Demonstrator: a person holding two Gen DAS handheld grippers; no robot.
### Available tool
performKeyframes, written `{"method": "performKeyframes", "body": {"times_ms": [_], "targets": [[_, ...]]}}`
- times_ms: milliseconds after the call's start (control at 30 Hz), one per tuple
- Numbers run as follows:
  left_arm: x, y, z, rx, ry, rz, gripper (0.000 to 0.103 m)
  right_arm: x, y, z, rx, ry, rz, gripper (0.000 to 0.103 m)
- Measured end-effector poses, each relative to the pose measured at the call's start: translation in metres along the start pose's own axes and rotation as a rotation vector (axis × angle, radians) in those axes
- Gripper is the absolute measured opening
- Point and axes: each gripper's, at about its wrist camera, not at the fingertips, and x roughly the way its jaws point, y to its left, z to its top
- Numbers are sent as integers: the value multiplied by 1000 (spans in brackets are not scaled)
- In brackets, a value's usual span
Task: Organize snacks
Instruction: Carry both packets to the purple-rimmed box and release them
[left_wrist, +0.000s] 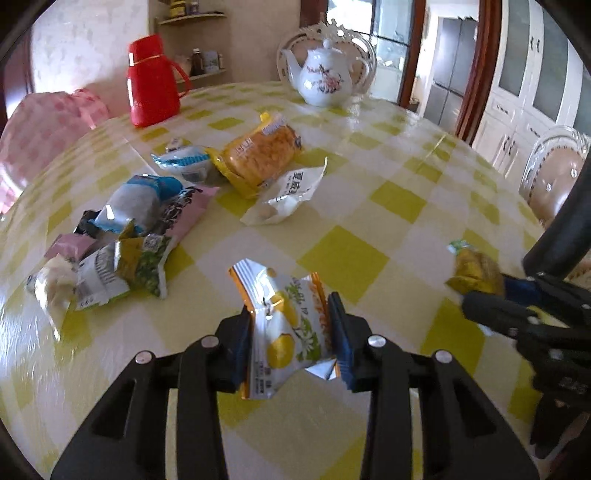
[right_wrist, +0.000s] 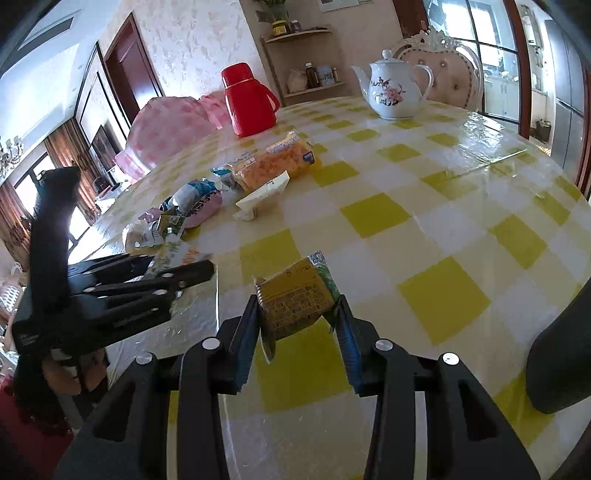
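Left gripper (left_wrist: 291, 325) clamps crinkly white-orange lemon-print packet (left_wrist: 286, 328), right gripper (right_wrist: 299, 314) clamps yellow-green foil packet (right_wrist: 295, 295); slick wrappers risk slipping before the 10 o'clock pile.

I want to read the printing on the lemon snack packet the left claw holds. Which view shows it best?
The left wrist view: the lemon snack packet faces the camera, pinched in the left claw. The right wrist view shows only a blurred sliver behind that claw.
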Motion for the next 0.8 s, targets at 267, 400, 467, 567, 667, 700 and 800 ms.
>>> {"method": "performKeyframes", "body": {"times_ms": [267, 400, 467, 567, 667, 700, 800], "targets": [[-31, 9, -30, -108, -22, 5, 39, -2, 5, 0, -19, -12, 6, 41], [-55, 23, -47, -189, -65, 3, 39, -5, 7, 0, -24, -27, 15, 41], [-67, 28, -55, -224, -87, 10, 39, -5, 9, -2, -17, -19, 49, 41], [-81, 32, -64, -260, -116, 5, 39, -11, 21, -8, -44, -32, 76, 41], [-91, 32, -77, -287, -131, 0, 39, -19, 31, -16, -57, -40, 113, 41], [-94, 31, -83, -293, -132, -1, 39, -22, 36, -20, -62, -38, 124, 41], [-101, 30, -91, -307, -140, -9, 40, -30, 49, -31, -75, -37, 154, 41]]}}
